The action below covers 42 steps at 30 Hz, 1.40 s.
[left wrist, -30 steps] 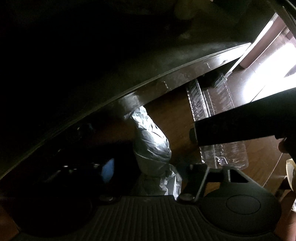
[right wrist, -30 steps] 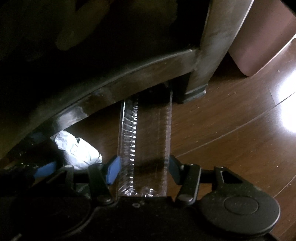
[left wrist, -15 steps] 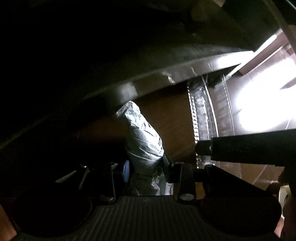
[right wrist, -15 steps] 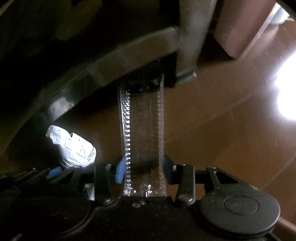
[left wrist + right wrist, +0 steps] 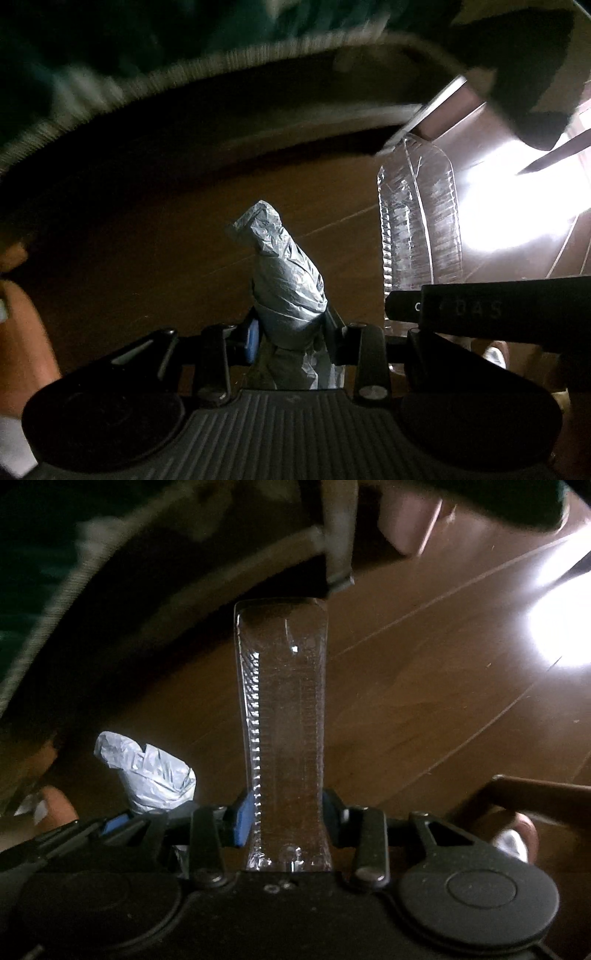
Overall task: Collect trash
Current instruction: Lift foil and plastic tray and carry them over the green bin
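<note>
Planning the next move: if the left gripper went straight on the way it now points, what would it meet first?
Probably the dark brown wooden floor. The left gripper points steeply down, shut on the crumpled grey-white plastic wrapper, whose tip would likely touch first. Depth is unclear.

Black gripper (image 5: 284,818), blue-padded fingers (image 5: 242,821), silver screws

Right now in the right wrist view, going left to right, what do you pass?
Crumpled silvery wrapper → blue pad of the right gripper's fingers → clear plastic tray → bright glare on the wooden floor.
</note>
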Available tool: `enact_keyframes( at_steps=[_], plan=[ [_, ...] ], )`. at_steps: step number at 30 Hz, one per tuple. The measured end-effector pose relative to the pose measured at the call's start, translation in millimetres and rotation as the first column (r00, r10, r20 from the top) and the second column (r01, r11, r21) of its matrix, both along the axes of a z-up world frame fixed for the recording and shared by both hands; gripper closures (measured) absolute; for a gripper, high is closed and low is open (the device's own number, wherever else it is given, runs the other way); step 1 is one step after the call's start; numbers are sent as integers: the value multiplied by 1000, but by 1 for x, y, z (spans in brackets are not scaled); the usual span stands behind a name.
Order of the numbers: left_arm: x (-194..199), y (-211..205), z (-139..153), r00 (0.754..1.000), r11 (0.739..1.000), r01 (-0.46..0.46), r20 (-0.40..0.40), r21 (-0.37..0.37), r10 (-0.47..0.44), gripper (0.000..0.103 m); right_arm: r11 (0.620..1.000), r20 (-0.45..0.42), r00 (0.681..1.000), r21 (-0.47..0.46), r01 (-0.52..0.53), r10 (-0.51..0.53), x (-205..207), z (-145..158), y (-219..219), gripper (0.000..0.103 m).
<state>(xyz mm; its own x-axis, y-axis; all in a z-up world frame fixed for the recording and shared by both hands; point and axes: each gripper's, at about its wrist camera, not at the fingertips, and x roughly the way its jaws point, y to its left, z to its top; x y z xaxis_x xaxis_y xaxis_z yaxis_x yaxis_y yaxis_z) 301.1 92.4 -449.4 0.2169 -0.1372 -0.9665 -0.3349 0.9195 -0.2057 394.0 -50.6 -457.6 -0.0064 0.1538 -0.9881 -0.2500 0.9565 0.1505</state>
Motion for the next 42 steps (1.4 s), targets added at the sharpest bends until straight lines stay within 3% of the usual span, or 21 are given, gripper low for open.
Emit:
enact_keyframes(
  at_steps=[12,21,25,35,42],
  plan=[
    [-67,13,152,988,999,-25,152,23,21,70,996,199,978,47,-80,69,-55,152,-11,65],
    [-95,-9,236,962,997,-24,274,71,4,70,986,334,938,105,-132,90,-108,257,-21,65],
    [-100,-16,254,948,996,-35,317,85,6,70,979,382,920,136,-151,88,-126,292,-29,65],
    [-132,-28,344,895,992,-62,445,113,5,70,957,515,853,197,-214,85,-165,376,-55,65],
    [-147,-34,403,845,990,-68,535,126,-10,69,936,584,809,248,-250,62,-191,425,-82,65]
  ],
)
